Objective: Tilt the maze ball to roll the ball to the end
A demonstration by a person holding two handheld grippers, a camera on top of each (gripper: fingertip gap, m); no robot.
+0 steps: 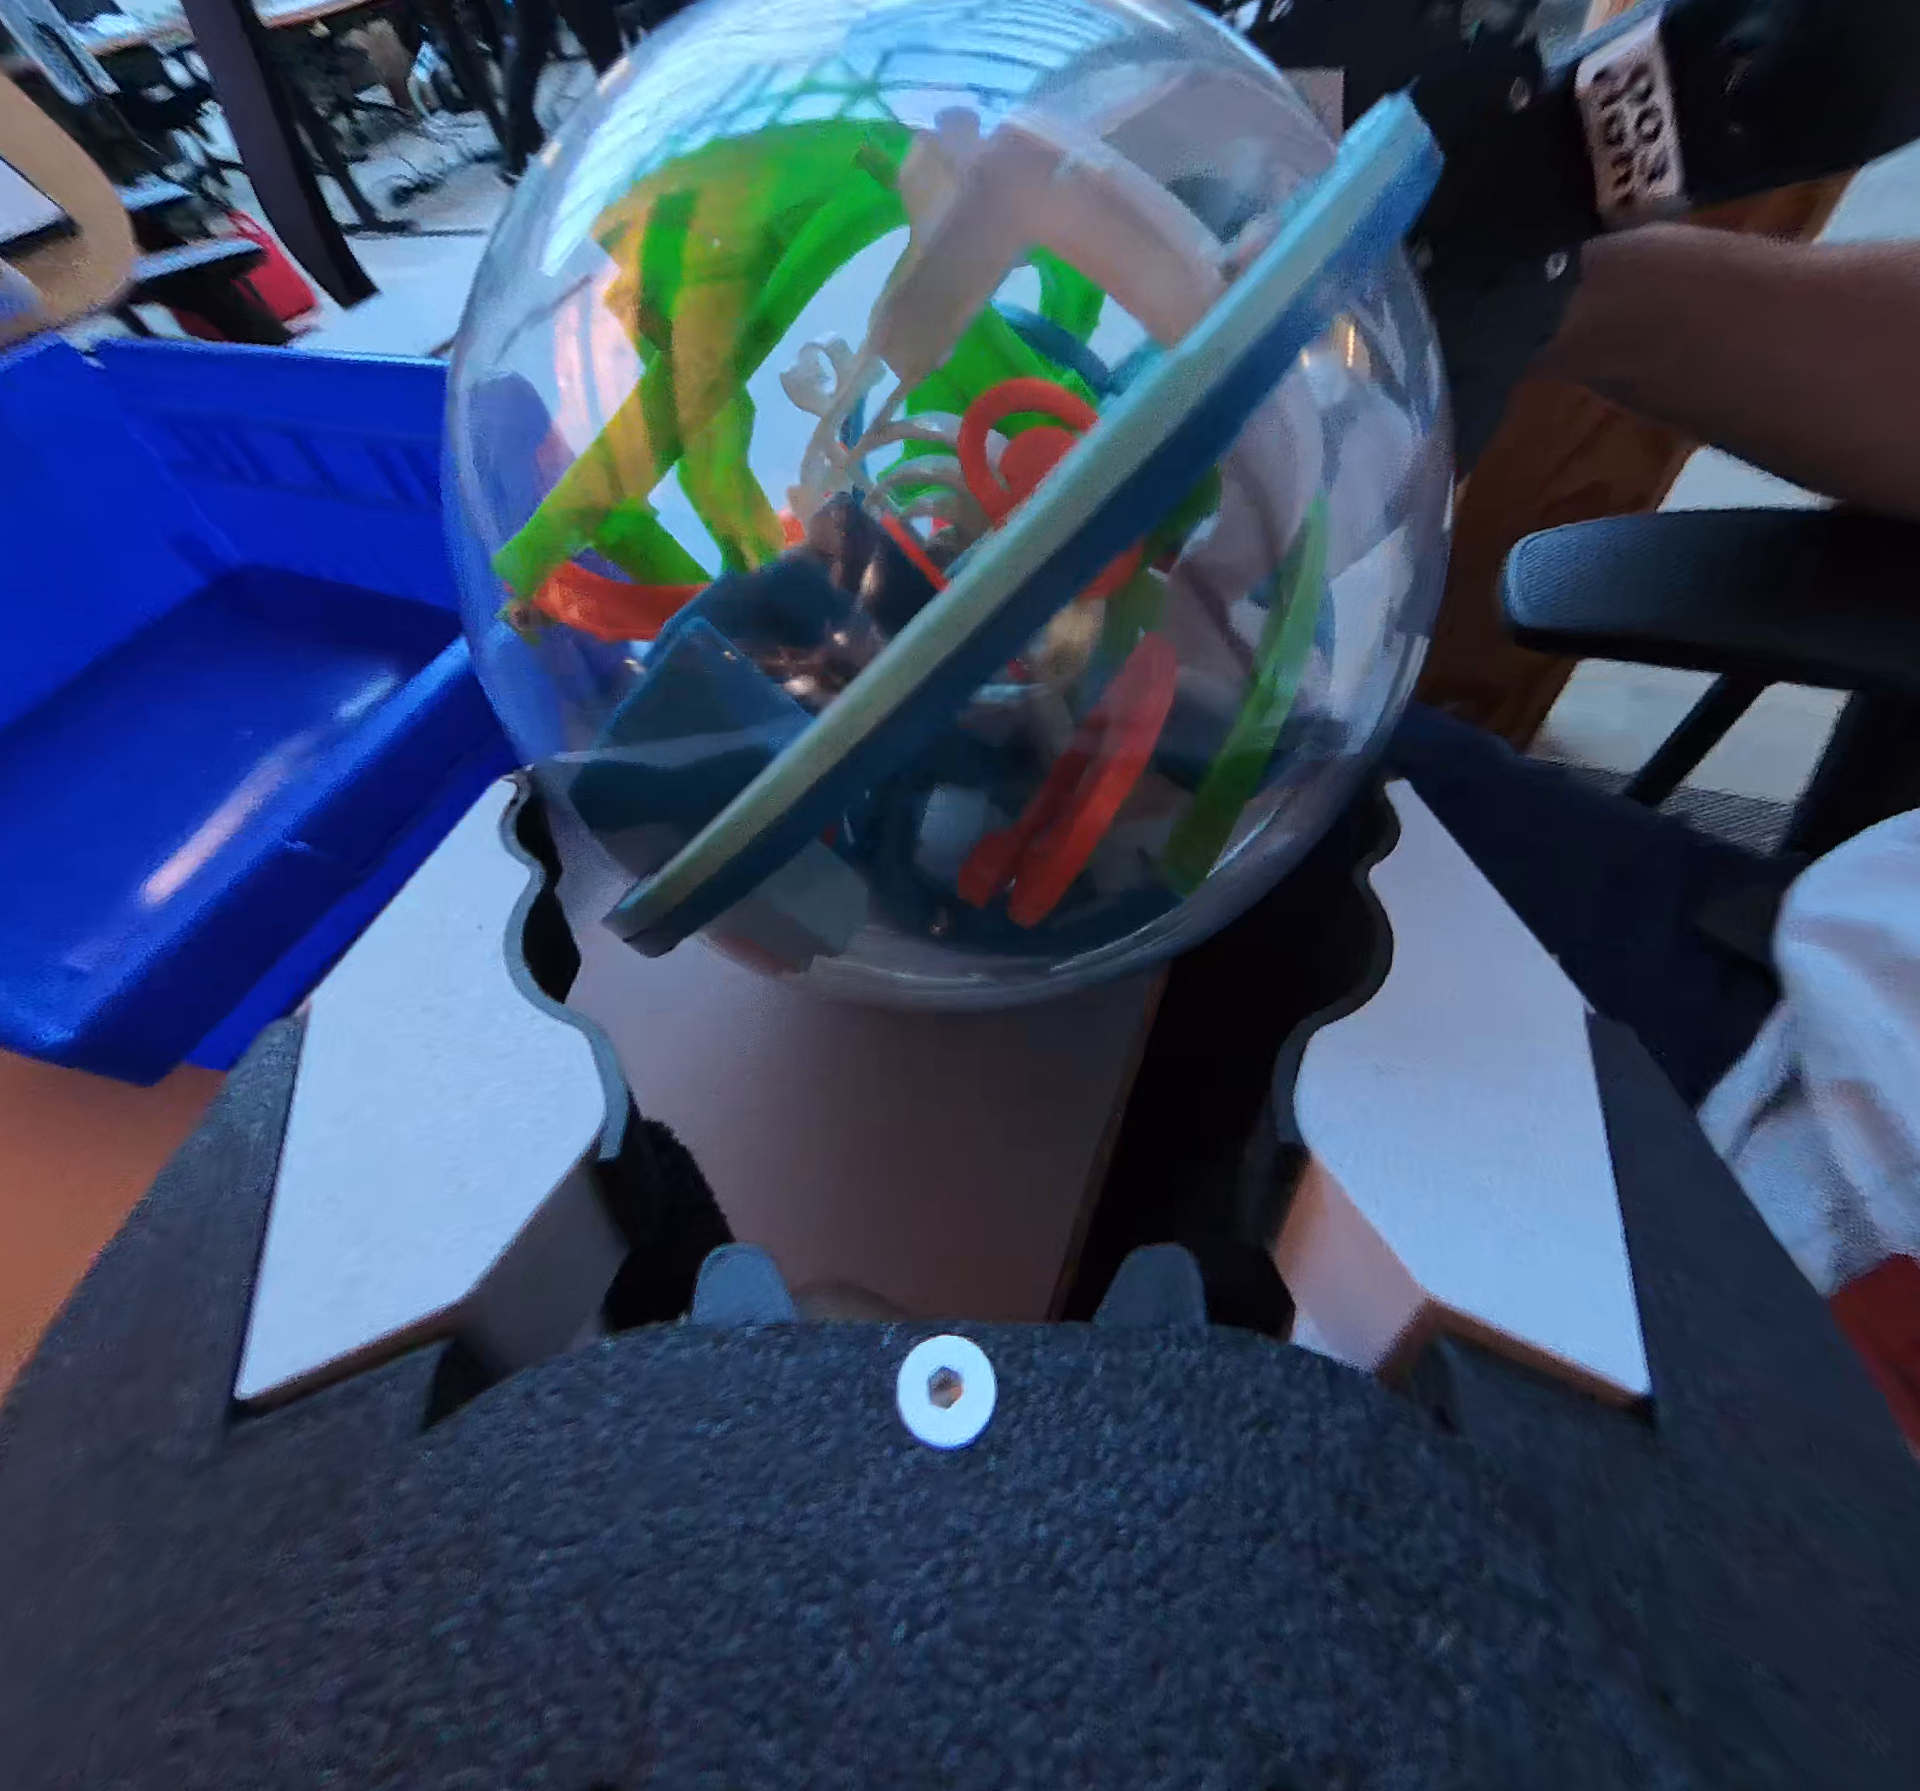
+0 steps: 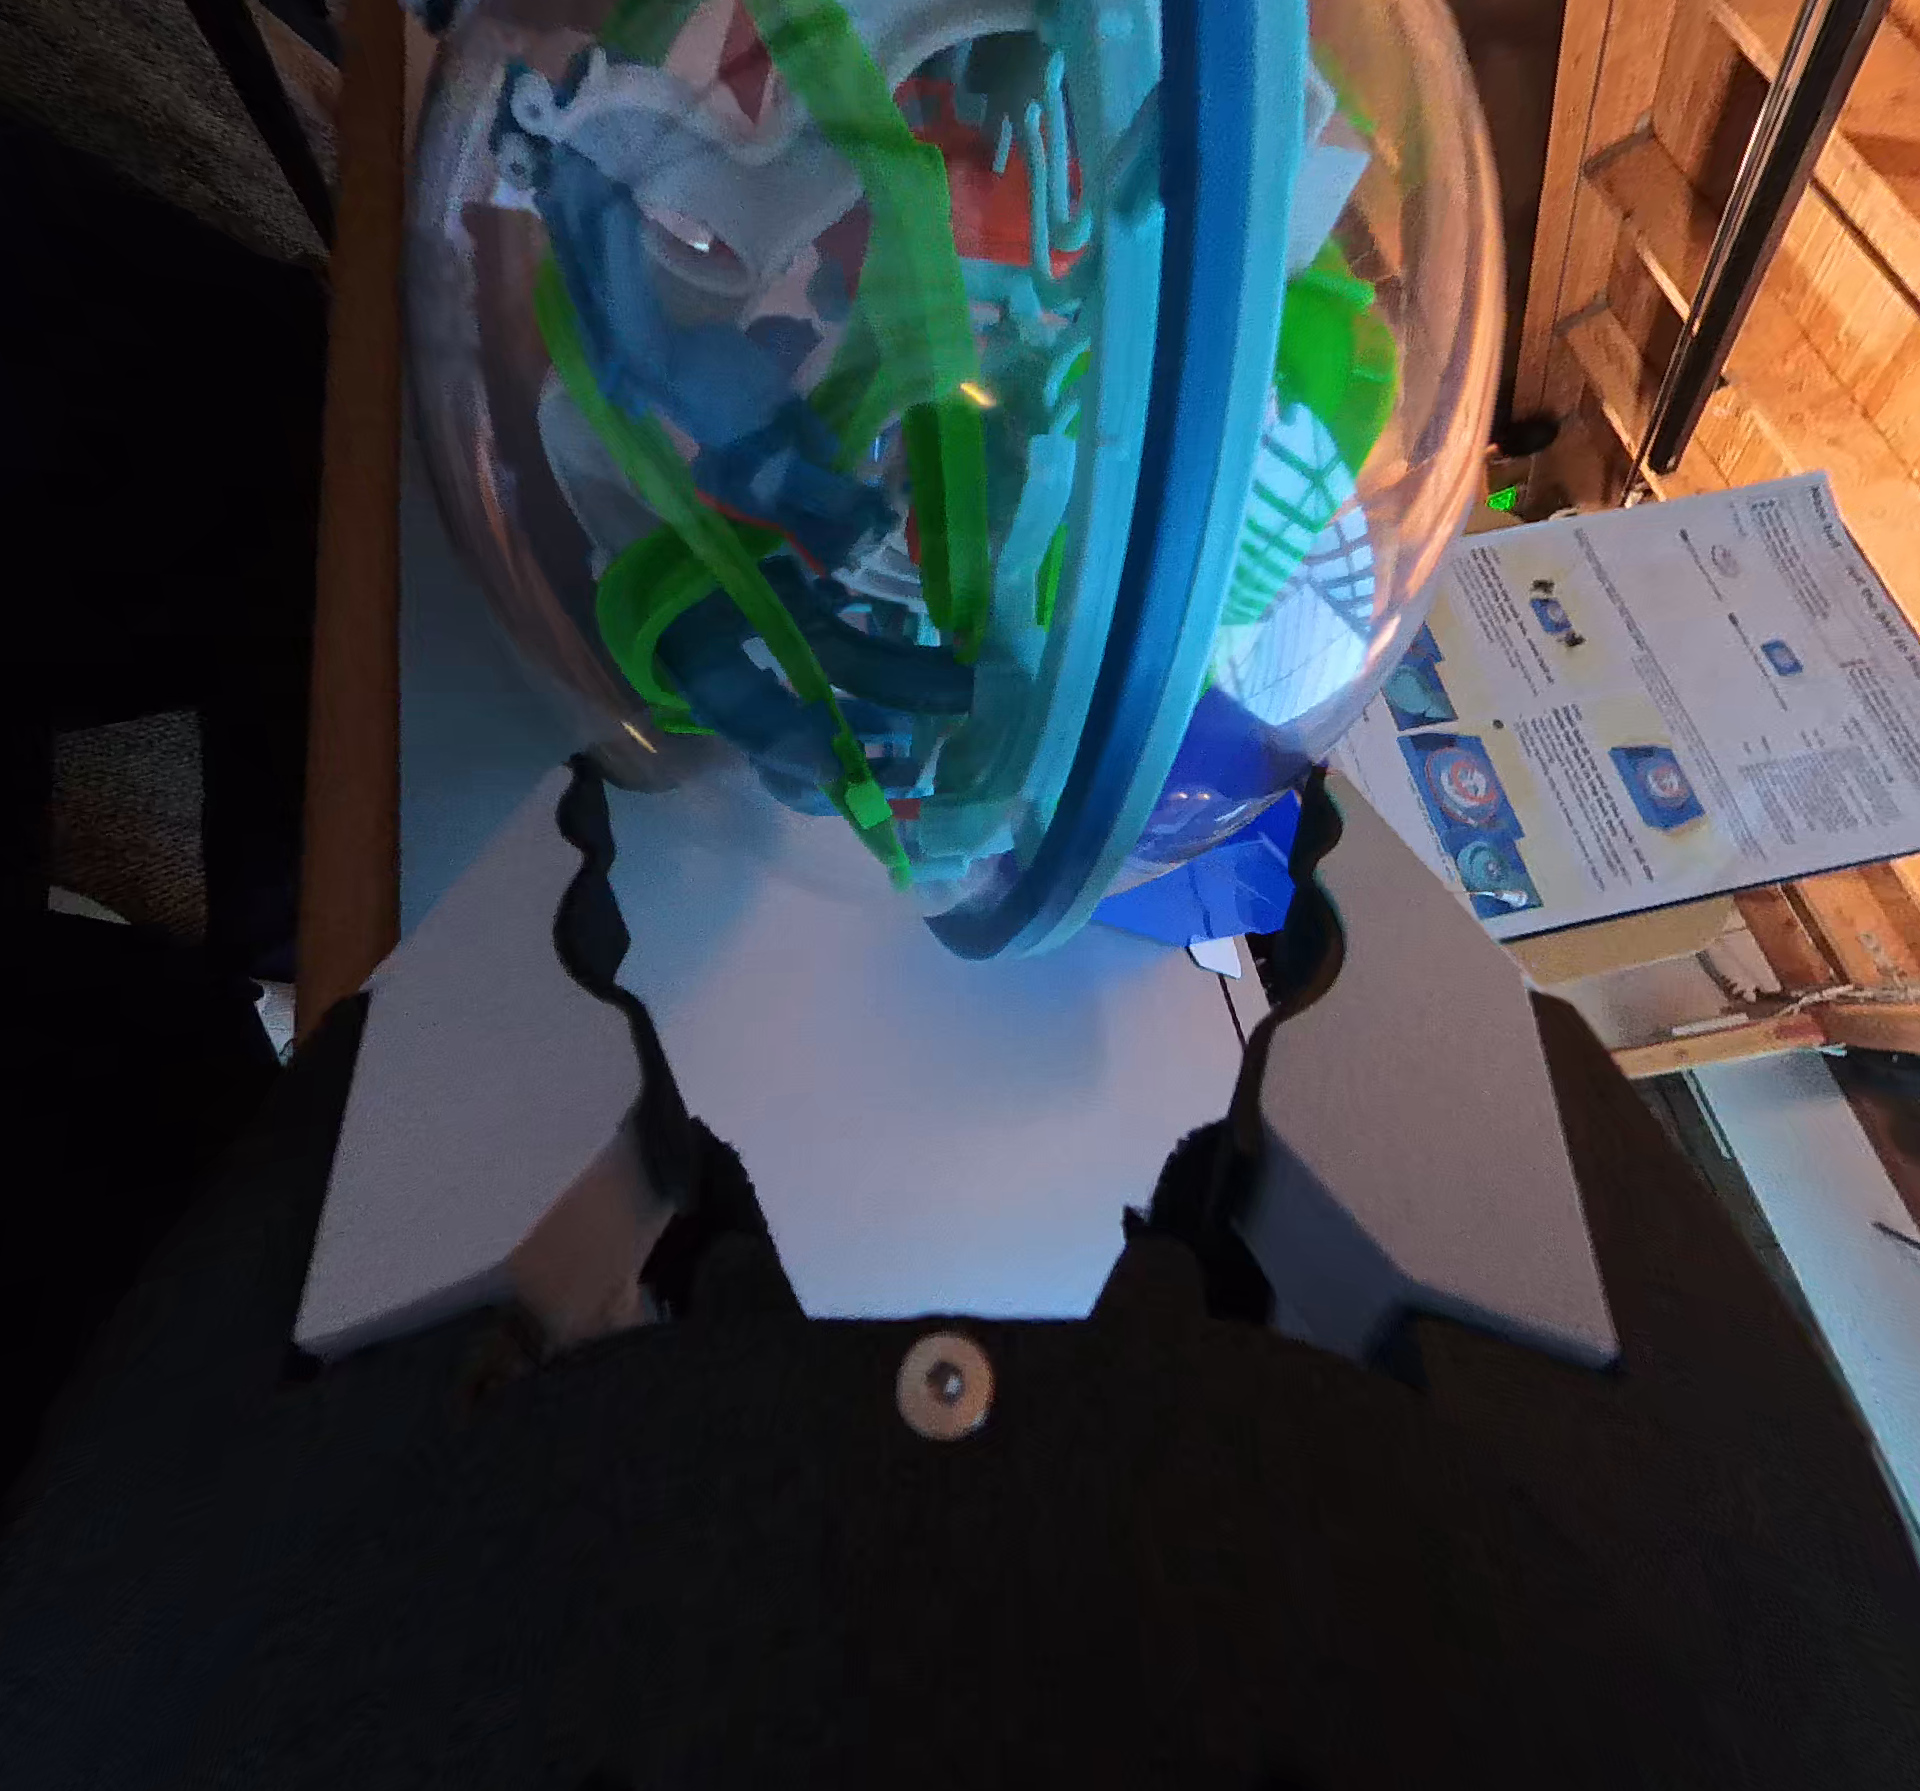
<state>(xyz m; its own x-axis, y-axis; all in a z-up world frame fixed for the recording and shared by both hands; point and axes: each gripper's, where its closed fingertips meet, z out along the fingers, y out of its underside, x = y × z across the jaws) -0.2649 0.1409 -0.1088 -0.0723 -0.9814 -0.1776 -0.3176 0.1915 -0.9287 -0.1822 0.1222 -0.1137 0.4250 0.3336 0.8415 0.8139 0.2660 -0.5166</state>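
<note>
The maze ball (image 1: pixel 935 453) is a clear sphere with green, orange, white and blue tracks inside and a blue ring around its middle. It fills the left wrist view, held up off the table. My left gripper (image 1: pixel 951 806) has its jaws wide apart, with both fingertips (image 1: pixel 525 827) pressed against the shell's near side. My right gripper (image 2: pixel 945 796) grips the maze ball (image 2: pixel 935 339) the same way from the other side and also shows at the far right in the left wrist view (image 1: pixel 1507 214). The blue ring runs diagonally. I cannot make out the small ball inside.
A blue plastic bin (image 1: pixel 208 702) sits on the left. A person's arm (image 1: pixel 1714 339) and a black chair armrest (image 1: pixel 1714 588) are on the right. A printed sheet (image 2: pixel 1662 702) lies by wooden shelving (image 2: pixel 1714 183). The pale tabletop (image 2: pixel 935 1118) is below.
</note>
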